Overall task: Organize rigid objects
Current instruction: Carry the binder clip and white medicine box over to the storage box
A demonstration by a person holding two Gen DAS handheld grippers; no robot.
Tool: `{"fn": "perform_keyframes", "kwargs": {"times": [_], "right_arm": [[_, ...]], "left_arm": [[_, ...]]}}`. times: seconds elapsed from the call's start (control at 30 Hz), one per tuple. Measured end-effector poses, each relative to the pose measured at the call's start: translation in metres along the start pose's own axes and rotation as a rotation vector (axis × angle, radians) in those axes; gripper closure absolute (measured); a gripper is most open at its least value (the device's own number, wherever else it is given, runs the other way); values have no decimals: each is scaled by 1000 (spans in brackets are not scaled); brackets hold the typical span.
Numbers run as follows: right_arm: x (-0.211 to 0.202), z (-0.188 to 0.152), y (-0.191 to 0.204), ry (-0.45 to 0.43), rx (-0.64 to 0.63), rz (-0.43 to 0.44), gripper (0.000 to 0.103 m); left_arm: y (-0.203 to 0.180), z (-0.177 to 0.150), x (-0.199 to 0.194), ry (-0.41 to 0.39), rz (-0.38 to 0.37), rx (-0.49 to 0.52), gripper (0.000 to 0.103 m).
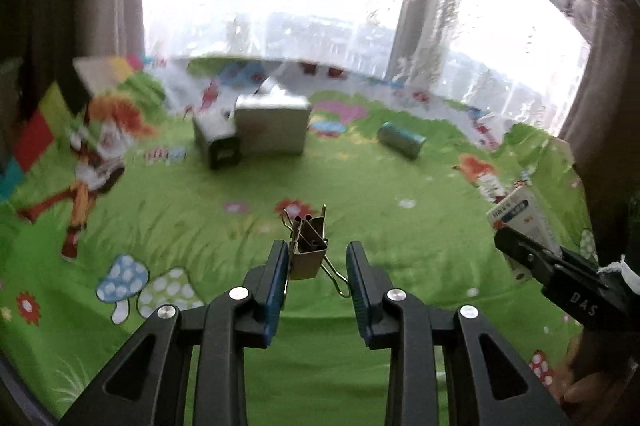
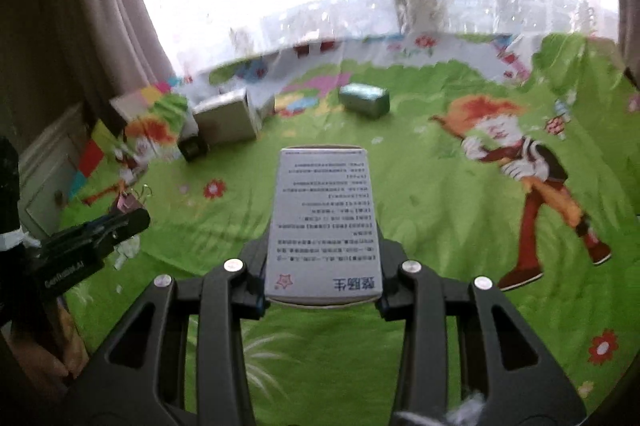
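Gripping binder clip btwn left tool, box in right tool

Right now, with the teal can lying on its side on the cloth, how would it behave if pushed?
The teal can looks cylindrical and lies on its side, so a sideways nudge would probably roll it. The green cloth beneath looks soft, which may slow it. It seems rigid; its weight cannot be judged.

Left gripper, right gripper: black frames, silver screws, blue-lined jaws.
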State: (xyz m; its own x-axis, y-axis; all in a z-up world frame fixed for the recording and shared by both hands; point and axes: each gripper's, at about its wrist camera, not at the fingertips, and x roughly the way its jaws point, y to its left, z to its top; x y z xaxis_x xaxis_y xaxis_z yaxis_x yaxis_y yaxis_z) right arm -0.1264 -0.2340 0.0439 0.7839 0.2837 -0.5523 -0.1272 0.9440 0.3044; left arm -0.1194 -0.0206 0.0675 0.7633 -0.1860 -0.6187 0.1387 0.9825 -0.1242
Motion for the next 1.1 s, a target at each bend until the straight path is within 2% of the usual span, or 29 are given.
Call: {"fn": "perform_keyframes", "kwargs": {"times": [0.23,0.5,0.73,1.1], "right_arm": [[-47,15,15,-198,-64,-31,60],[-118,20,41,-514,-137,-78,60],[-144,23,57,-597,-190,-73,60],[-156,19,83,-610,-240,-25,60]], "left_arm": [[-31,20,-52,-165,17,71,72],[-56,31,-107,-348,21,143,72],[-72,29,-144,-466,39,196,72],[-56,16,-169,-484,59,176,72]]}}
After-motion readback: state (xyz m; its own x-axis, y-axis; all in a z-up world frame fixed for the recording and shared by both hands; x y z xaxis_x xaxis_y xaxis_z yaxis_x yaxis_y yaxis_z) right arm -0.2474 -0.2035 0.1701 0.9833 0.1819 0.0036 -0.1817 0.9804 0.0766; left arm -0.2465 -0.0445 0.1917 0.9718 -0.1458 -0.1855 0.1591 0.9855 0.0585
